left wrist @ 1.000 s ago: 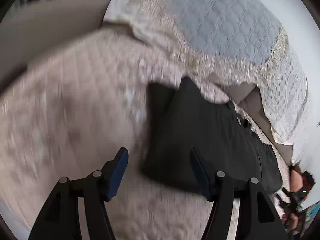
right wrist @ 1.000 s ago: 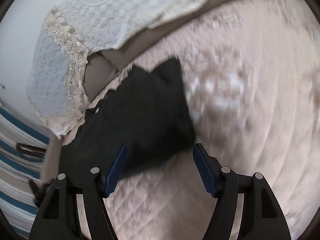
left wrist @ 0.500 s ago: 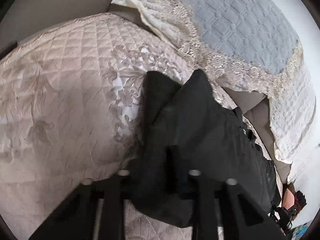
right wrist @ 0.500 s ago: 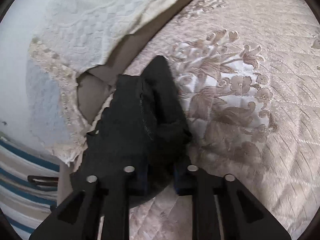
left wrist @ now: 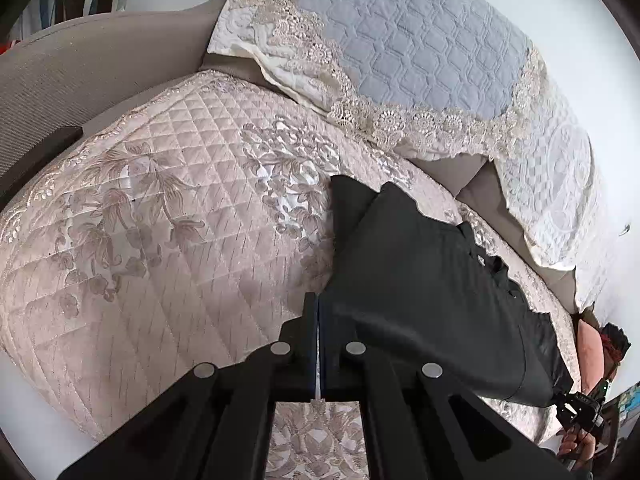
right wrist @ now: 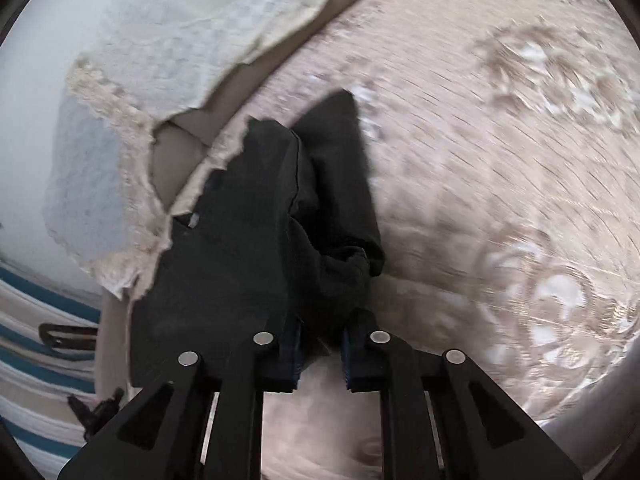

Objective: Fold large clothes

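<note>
A black garment (left wrist: 420, 280) lies partly folded on a quilted pink cover (left wrist: 160, 240), stretching away to the right in the left wrist view. My left gripper (left wrist: 319, 300) is shut, its tips pinching the garment's near left edge, and the cloth runs taut from them. In the blurred right wrist view the same garment (right wrist: 240, 240) is bunched up. My right gripper (right wrist: 322, 322) has a wad of that cloth filling the narrow gap between its pads; its jaws are opening slightly around the wad. The pink cover (right wrist: 500, 200) spreads to the right.
A grey-blue quilted pillow with lace trim (left wrist: 400, 60) leans behind the garment, seen as a pale pillow (right wrist: 180, 40) in the right view. A grey padded back (left wrist: 80, 72) rises at left. A person's hand (left wrist: 592, 344) shows at far right. Striped fabric (right wrist: 24, 320) lies at left.
Both grippers went from wide open to closed on the black garment's near edge. The left one has drawn back with the cloth; the right one is moving sideways, bunching the cloth.
</note>
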### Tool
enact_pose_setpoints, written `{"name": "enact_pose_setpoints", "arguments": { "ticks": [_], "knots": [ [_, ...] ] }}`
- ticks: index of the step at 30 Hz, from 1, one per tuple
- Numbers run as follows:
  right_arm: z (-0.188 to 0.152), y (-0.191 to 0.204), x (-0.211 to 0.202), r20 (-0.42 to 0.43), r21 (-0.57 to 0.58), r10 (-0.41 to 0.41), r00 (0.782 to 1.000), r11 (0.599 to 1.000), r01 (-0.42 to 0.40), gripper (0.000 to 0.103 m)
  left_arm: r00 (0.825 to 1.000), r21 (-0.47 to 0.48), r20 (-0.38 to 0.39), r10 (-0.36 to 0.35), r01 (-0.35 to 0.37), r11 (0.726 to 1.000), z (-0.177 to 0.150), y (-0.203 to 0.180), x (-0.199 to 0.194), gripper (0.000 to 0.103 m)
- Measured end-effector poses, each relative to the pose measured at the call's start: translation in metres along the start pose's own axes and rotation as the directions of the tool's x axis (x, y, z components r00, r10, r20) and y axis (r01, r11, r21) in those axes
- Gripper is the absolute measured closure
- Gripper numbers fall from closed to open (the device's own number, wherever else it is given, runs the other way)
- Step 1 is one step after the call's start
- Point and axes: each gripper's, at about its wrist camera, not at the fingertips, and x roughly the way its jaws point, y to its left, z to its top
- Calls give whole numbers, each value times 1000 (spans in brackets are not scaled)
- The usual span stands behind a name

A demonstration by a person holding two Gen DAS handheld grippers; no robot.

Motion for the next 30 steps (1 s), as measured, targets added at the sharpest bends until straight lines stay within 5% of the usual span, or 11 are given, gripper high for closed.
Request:
{"name": "enact_pose_setpoints", "arguments": {
  "ticks": [1, 3, 4, 6, 10, 11, 12, 15, 19, 25, 30],
  "knots": [
    [2, -4, 2, -7, 16, 8, 1000, 1000, -7, 78, 999, -5, -9, -38, 38, 999, 3, 1, 6, 88],
    [5, -6, 2, 4, 40, 5, 1000, 999, -5, 64, 996, -28, -33, -86, 85, 996, 6, 3, 21, 25],
    [6, -6, 2, 10, 50, 5, 1000, 999, -6, 61, 997, -58, -28, -77, 76, 995, 5, 5, 29, 24],
    [3, -8, 2, 12, 69, 16, 1000, 997, -17, 52, 992, -90, -68, -103, 96, 991, 0, 7, 47, 24],
    [1, -12, 8, 39, 105, 21, 999, 994, -25, 51, 991, -127, -71, -110, 101, 987, -6, 0, 72, 25],
    [3, -12, 9, 43, 112, 25, 999, 993, -30, 51, 993, -125, -67, -100, 91, 988, -5, -3, 77, 36],
    [4, -12, 10, 45, 116, 28, 999, 993, -33, 54, 993, -124, -71, -95, 86, 989, -5, -5, 81, 70],
    [9, -10, 9, 33, 110, 2, 999, 994, -6, 75, 992, -137, -93, -80, 67, 988, -6, -11, 83, 89],
    [13, -4, -3, 44, 67, 1, 999, 998, -4, 81, 997, -9, -30, -73, 73, 997, -20, -34, 35, 93],
    [1, -6, -19, 18, 25, -21, 1000, 999, 21, 82, 997, 1, -22, -76, 76, 997, -63, -24, -16, 93],
    [-11, -10, -22, -20, -34, -75, 997, 997, 75, 64, 996, -6, -89, -26, 26, 1000, -74, -8, -3, 88]
  ]
}}
